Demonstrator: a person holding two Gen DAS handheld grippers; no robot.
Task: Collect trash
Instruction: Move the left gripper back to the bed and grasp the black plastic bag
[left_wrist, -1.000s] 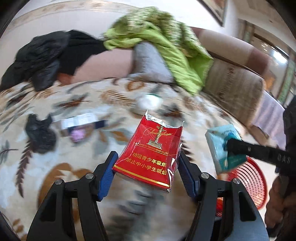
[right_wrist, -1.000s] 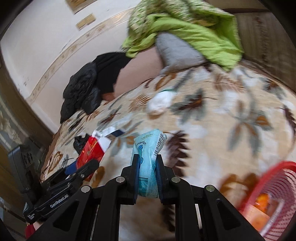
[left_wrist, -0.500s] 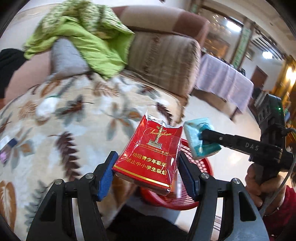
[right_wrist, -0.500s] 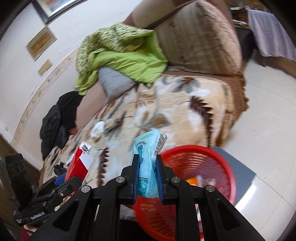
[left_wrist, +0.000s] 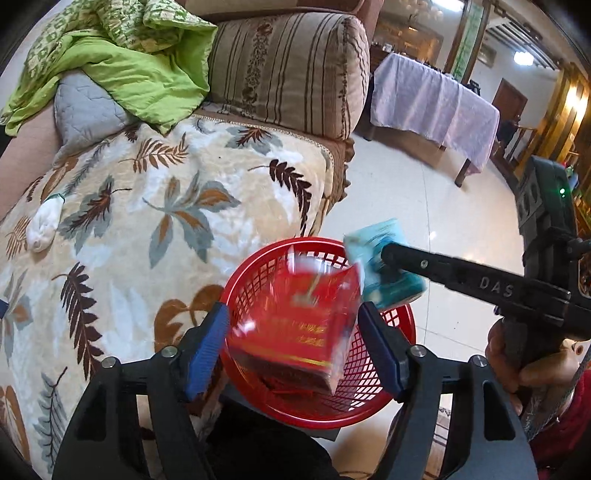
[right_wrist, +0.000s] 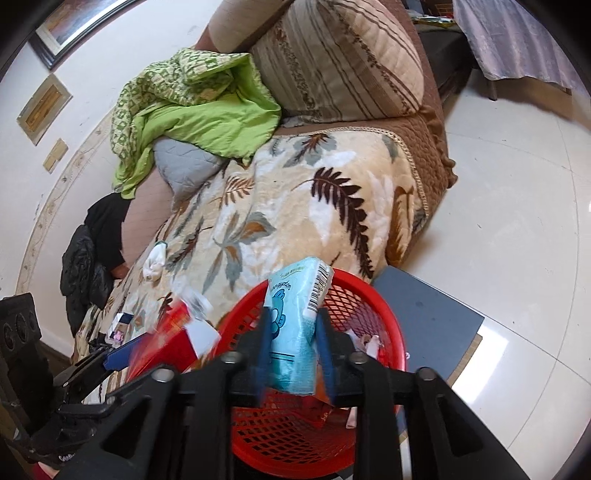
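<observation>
1. Now my left hand-held gripper (left_wrist: 295, 347) stands wide; the crushed red cigarette pack (left_wrist: 295, 332) hangs blurred between its jaws, over the red mesh plastic basket (left_wrist: 391, 354).
2. Right hand-held gripper (right_wrist: 291, 347) pinches the soft, light blue tissue packet (right_wrist: 295, 328) mid-body, near the rim.

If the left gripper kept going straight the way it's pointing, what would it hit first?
Probably the red basket; the left gripper points into it, open, with the blurred red cigarette pack loose between its fingers. Depth is uncertain.

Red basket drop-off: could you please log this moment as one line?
left gripper: open, red cigarette pack blurred above red basket | right gripper: tissue pack between fingers, over basket
</observation>
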